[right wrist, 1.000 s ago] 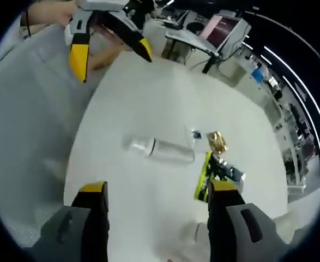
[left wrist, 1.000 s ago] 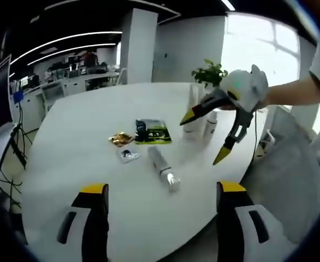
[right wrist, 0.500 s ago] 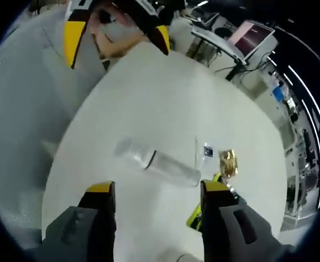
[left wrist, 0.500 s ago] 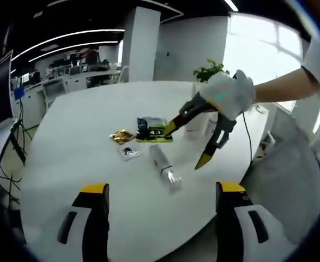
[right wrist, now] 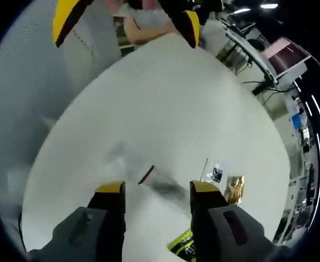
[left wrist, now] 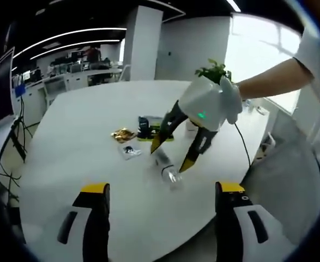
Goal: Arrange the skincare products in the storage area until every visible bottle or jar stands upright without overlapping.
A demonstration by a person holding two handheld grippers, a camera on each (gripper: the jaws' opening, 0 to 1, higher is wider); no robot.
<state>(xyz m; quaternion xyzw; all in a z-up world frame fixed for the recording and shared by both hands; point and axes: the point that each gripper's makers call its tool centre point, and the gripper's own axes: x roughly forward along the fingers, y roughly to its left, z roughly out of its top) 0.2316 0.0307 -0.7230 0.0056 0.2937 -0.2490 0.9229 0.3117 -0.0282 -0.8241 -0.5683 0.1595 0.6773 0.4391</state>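
Note:
A clear bottle [left wrist: 169, 174] with a pale cap lies on its side on the white round table [left wrist: 78, 142]. In the left gripper view my right gripper [left wrist: 170, 154], held by a gloved hand [left wrist: 206, 103], hangs open with a yellow tip on either side of the bottle. In the right gripper view the bottle [right wrist: 154, 177] is blurred, just ahead of my right gripper [right wrist: 157, 188], between its tips. My left gripper [left wrist: 162, 188] is open over the table's near edge, holding nothing. It also appears at the top of the right gripper view [right wrist: 127, 22].
A green-and-black sachet [left wrist: 151, 128], a gold sachet [left wrist: 121, 135] and a small white sachet [left wrist: 128, 152] lie flat beyond the bottle. A potted plant [left wrist: 214, 71] stands at the far side. Office desks and screens surround the table.
My right gripper has come down and toward the lying bottle, from above the far side to straddling it, and its jaws have narrowed a little. The left gripper has stayed put.

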